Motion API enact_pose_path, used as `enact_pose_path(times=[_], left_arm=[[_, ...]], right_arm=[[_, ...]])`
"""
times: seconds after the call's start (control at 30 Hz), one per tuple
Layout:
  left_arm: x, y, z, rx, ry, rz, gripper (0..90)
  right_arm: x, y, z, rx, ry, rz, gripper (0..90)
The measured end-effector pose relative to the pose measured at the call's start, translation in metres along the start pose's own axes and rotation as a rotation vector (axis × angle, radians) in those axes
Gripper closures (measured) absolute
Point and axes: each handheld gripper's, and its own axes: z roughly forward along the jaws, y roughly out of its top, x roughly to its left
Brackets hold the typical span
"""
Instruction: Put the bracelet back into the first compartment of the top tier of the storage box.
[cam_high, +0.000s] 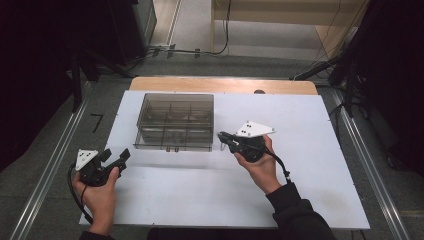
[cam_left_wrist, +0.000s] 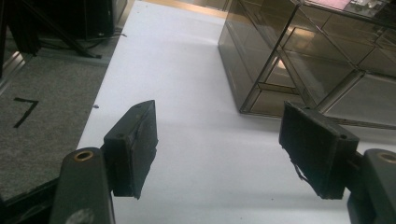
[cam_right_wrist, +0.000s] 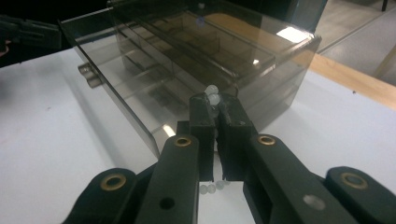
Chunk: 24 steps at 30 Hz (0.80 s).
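Just ahead of the right gripper (cam_high: 223, 138), a smoky transparent compartment box (cam_high: 175, 121) sits on the white tabletop (cam_high: 300, 165), its near corner rising directly beyond the jaw tips in the right gripper view. That gripper's jaws are pressed nearly together, pinching a string of small translucent beads (cam_right_wrist: 213, 96): a couple of beads poke out above the tips, and a few more hang below the jaws, close over the table. The right hand (cam_high: 260, 167) holds the tool from behind, with the grey three-cornered plate (cam_high: 255, 129) on top and a cable trailing back toward the dark sleeve. The left gripper (cam_high: 116, 159) is held by the left hand (cam_high: 100, 192) near the table's left edge, well apart from the box, which lies ahead and to its right. Its jaws stand wide apart with nothing between them; bare white table shows through the gap. The box's inner dividers form several cells, and I cannot tell whether anything lies inside them.
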Motion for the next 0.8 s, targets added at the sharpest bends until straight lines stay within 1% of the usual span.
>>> enact_pose_path(times=[0.07, 0.13, 0.17, 0.23, 0.27, 0.5, 0.53, 0.6, 0.63, 0.73, 0.77, 0.8], left_arm=[[0.0, 0.0, 0.0, -0.001, 0.0, -0.001, 29.0], [0.0, 0.0, 0.0, -0.001, -0.001, -0.001, 29.0], [0.0, 0.0, 0.0, -0.001, -0.001, 0.0, 29.0], [0.0, 0.0, 0.0, -0.002, -0.002, 0.0, 29.0], [0.0, 0.0, 0.0, -0.001, -0.001, -0.001, 29.0], [0.0, 0.0, 0.0, 0.0, -0.003, 0.001, 29.0], [0.0, 0.0, 0.0, 0.002, -0.003, 0.002, 29.0], [-0.001, 0.0, 0.0, 0.001, -0.003, 0.001, 29.0], [-0.001, 0.0, 0.0, 0.002, -0.003, 0.003, 29.0], [-0.001, 0.0, 0.001, 0.003, -0.003, 0.001, 29.0], [-0.001, 0.0, 0.001, 0.002, -0.004, 0.001, 29.0], [-0.001, 0.0, 0.001, 0.001, -0.005, 0.001, 29.0]], right_arm=[[0.003, 0.008, 0.003, -0.012, 0.006, -0.01, 83.4], [0.004, 0.01, 0.003, -0.014, 0.005, -0.01, 83.4], [0.006, 0.015, 0.005, -0.021, 0.011, -0.019, 83.4], [0.007, 0.017, 0.006, -0.025, 0.013, -0.023, 83.4], [0.01, 0.023, 0.009, -0.03, 0.016, -0.025, 83.4], [0.015, 0.035, 0.016, -0.044, 0.022, -0.031, 83.4], [0.017, 0.04, 0.02, -0.049, 0.027, -0.038, 83.4], [0.018, 0.041, 0.021, -0.048, 0.029, -0.037, 83.4], [0.021, 0.045, 0.025, -0.049, 0.034, -0.043, 83.3], [0.024, 0.048, 0.029, -0.051, 0.039, -0.042, 83.4], [0.028, 0.051, 0.035, -0.052, 0.048, -0.045, 83.4], [0.028, 0.051, 0.035, -0.052, 0.048, -0.045, 83.4]])
